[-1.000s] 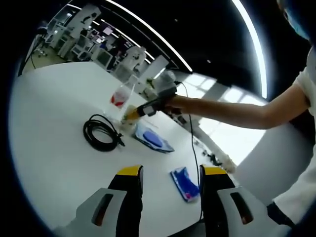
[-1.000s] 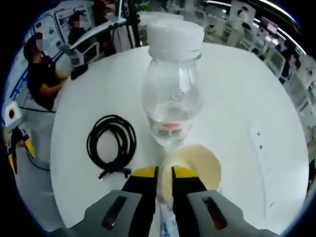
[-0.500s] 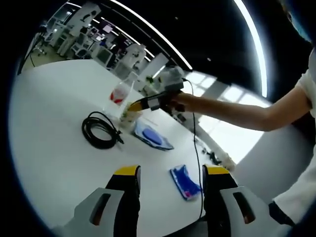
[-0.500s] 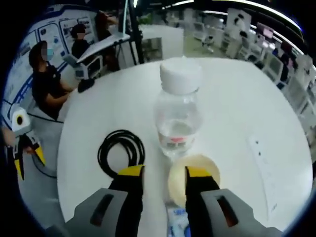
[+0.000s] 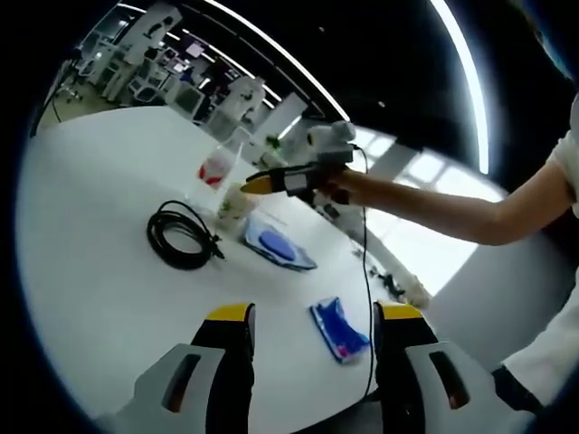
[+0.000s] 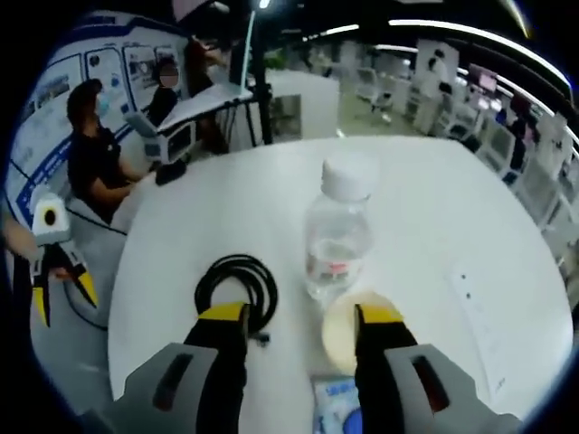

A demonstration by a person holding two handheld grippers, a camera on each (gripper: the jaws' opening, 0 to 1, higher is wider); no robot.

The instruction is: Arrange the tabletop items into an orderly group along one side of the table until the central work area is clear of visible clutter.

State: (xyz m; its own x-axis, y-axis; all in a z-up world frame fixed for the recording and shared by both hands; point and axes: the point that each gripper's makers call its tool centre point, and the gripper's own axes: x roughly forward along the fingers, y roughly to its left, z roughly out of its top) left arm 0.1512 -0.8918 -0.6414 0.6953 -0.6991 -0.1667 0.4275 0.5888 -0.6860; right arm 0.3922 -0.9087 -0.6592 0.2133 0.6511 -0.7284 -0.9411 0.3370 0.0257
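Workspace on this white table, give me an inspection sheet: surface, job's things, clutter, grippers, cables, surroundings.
Surface: white table, mostly bare.
Job's things: clear water bottle with white cap, upright; cream round container touching its base; coiled black cable beside them; blue-printed packet next to the container; second blue packet apart, near the table edge.
Clutter: nothing seen beyond those.
Grippers: left gripper jaws open, holding nothing; right gripper jaws open above the container, holding nothing.
Cables: a thin black cord hangs from the right gripper.
Surroundings: seated people at a desk; rows of equipment beyond.
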